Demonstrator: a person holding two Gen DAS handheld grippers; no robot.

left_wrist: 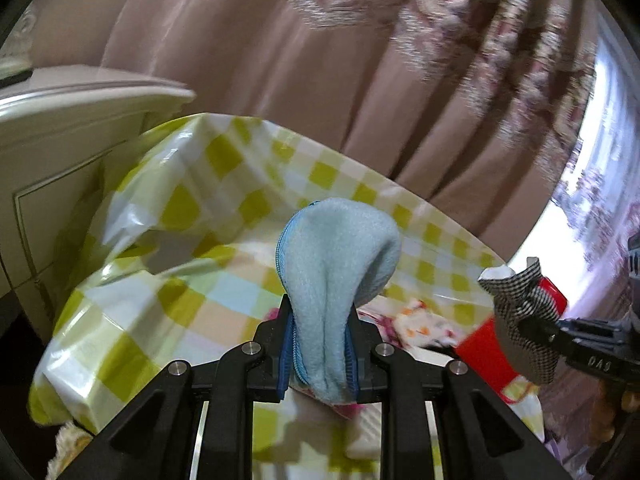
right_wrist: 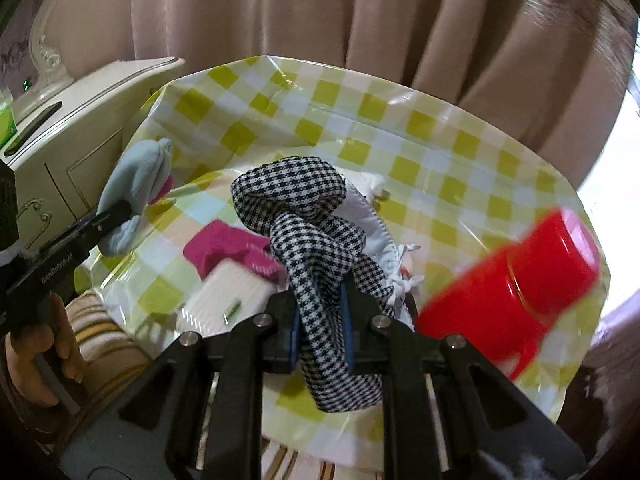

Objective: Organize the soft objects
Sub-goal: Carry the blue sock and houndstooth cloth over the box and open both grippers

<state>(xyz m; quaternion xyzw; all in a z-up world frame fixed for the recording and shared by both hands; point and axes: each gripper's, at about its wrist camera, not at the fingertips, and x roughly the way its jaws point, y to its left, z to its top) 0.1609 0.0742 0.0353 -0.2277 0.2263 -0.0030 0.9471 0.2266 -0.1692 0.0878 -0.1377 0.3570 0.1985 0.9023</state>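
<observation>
Light blue fleece cloth (left_wrist: 340, 272) is pinched between the left gripper (left_wrist: 320, 356) fingers above the green-checked plastic sheet (left_wrist: 168, 216). A black-and-white houndstooth fabric piece (right_wrist: 316, 248) is clamped by the right gripper (right_wrist: 322, 340) fingers, beside a red plastic cup (right_wrist: 508, 300). Pink curtains (left_wrist: 280, 80) hang behind.

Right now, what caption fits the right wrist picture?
Right gripper pinches checked cloth above yellow-checked table.

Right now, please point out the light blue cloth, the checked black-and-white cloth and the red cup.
light blue cloth (left_wrist: 340, 256): left wrist view, bulging top.
checked black-and-white cloth (right_wrist: 292, 196): right wrist view, upper fold.
red cup (right_wrist: 516, 280): right wrist view, side wall.
</observation>
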